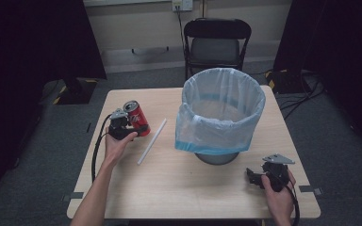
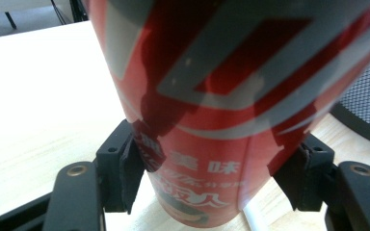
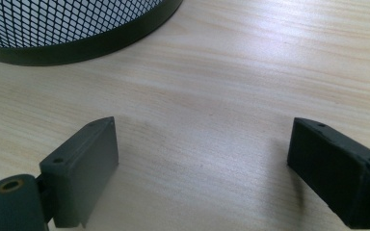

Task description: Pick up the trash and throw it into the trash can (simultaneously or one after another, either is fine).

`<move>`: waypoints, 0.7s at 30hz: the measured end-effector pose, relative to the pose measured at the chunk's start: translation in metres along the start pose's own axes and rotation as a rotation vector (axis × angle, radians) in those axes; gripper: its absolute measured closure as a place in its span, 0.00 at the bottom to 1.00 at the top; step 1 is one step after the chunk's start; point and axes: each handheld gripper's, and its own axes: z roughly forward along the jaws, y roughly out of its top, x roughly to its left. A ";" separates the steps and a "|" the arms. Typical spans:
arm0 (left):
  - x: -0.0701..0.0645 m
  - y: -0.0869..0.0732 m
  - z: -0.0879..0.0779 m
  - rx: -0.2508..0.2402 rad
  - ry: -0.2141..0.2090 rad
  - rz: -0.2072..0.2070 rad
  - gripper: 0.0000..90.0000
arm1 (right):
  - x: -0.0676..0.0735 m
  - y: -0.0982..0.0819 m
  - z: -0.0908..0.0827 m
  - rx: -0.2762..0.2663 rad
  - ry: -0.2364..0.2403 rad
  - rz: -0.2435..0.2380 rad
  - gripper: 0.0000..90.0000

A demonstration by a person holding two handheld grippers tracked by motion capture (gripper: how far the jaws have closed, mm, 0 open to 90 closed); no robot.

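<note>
A red drink can [image 1: 136, 117] is held tilted just above the wooden table [image 1: 169, 188] at its left side. My left gripper [image 1: 132, 123] is shut on it. In the left gripper view the can [image 2: 231, 96] looms large, with both black pads [image 2: 127, 178] pressed against its sides. A white straw-like tube [image 1: 152, 141] lies on the table just right of the can. My right gripper [image 1: 253, 178] rests near the table's front right corner. In the right gripper view my right gripper [image 3: 202, 168] stands open over bare wood.
A mesh waste bin [image 1: 221, 115] lined with a pale blue bag stands at the table's middle right; its dark base [image 3: 77, 43] is close ahead of the right gripper. A black folding chair [image 1: 216, 44] stands behind the table.
</note>
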 end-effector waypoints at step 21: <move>-0.012 0.016 -0.028 -0.097 -0.072 -0.019 0.38 | 0.000 0.000 0.000 0.000 0.000 0.000 0.11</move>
